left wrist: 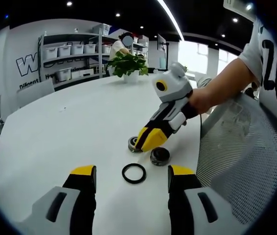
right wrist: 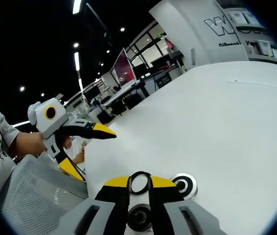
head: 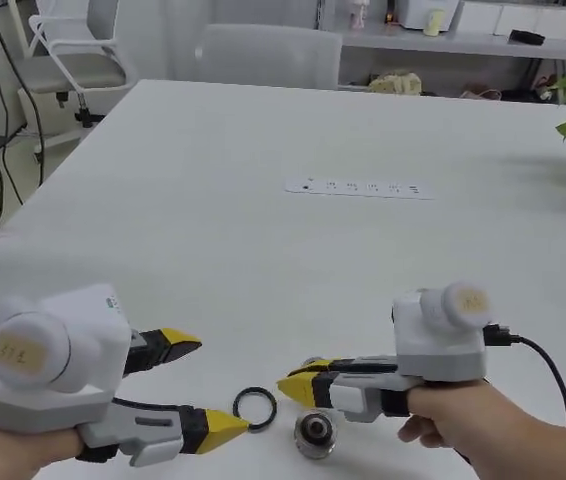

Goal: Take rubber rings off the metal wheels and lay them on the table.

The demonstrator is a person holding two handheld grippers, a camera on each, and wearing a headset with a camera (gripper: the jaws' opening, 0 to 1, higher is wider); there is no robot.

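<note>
The white worktop (head: 263, 250) carries everything near its front edge. The left gripper (head: 198, 385) has its fingers wide apart, gripping nothing. The right gripper (head: 293, 385) has its fingers drawn almost together, also gripping nothing. Two metal wheels sit by the right fingers: one wheel (head: 315, 433) just in front of them, a second wheel (left wrist: 134, 143) behind their tips. The black ring (head: 255, 407) lies flat on the worktop, in line with the gap between the left fingers and just beside the right tips.
</note>
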